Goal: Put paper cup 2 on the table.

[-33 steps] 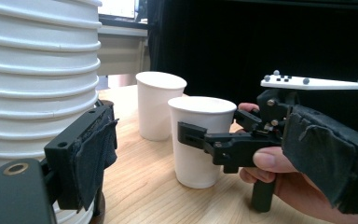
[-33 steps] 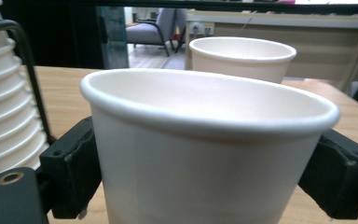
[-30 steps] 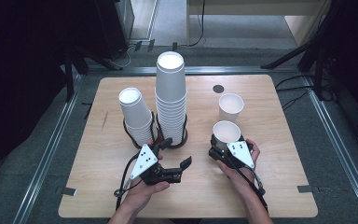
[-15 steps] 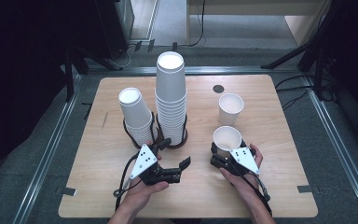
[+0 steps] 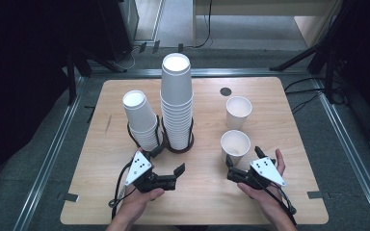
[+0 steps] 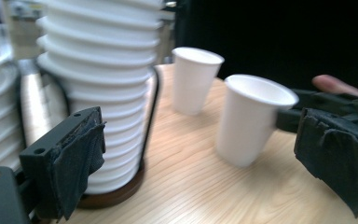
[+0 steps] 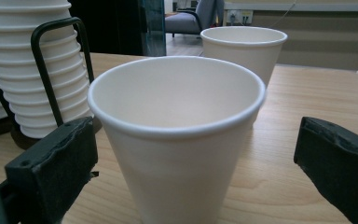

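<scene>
Right gripper point(image 5: 241, 162): jaws spread wide, have just been opening. Near cup point(image 5: 235, 147) stands between them in the right gripper view, pads clear of its wall on both sides. Looks like a fresh release: cup upright on its base, rim up, on the right half of the table point(image 5: 212, 202).

Left gripper point(image 5: 166, 166): also spread, jaws have just been opening too, nothing between them. It sits in front of the stacks and points across at the near cup.

Far cup point(image 5: 238, 111) stands upright just behind the near one, small gap between them, not touching. My read: singles are being laid out in a line running away from the person.

Tall stack point(image 5: 177, 103) sits in a wire holder on a dark round base point(image 5: 176, 146). Short stack point(image 5: 141, 120) leans just left of it, in its own wire loop. Holders are likely there to keep the stacks from tipping during a pull.

Room: bare wood right of both cups out to the table edge, and a wide open strip along the near edge. The wire upright crowds the left gripper; a careless swing could catch it. Small dark disc point(image 5: 225, 91) near the far edge, out of the way.
</scene>
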Motion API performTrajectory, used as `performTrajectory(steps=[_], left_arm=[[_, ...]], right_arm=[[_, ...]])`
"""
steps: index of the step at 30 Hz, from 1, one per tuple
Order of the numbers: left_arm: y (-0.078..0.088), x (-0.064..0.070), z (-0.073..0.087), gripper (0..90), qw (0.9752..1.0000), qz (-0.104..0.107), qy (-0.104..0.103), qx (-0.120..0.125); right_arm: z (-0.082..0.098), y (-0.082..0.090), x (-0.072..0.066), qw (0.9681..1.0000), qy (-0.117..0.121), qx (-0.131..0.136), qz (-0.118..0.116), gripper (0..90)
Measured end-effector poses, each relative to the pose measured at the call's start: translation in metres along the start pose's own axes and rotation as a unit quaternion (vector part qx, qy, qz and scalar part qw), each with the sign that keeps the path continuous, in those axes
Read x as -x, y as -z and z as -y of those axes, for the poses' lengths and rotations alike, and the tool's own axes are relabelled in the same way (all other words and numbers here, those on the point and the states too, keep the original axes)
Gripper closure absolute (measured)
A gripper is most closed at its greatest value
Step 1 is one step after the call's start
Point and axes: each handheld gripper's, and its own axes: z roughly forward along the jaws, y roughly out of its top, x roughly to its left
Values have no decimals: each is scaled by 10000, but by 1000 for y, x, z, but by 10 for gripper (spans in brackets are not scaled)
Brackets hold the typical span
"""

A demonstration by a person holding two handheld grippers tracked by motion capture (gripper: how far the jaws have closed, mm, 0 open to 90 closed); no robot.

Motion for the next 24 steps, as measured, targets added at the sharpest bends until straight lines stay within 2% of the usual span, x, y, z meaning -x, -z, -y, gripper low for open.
performTrajectory(steps=[6, 13, 19, 24], left_arm=[[18, -16, 11, 20, 9995, -287, 45, -120], [39, -39, 23, 13, 9974, -668, 123, -231], [60, -57, 32, 12, 9944, -976, 191, -353], [73, -70, 40, 13, 9913, -1208, 265, -444]], right_arm=[[6, 16, 15, 9999, 124, -21, 87, 0], [10, 30, 38, 9994, 15, -2, 345, 0], [15, 40, 61, 9980, 29, -39, 623, 0], [19, 48, 80, 9954, -206, -151, 928, 0]])
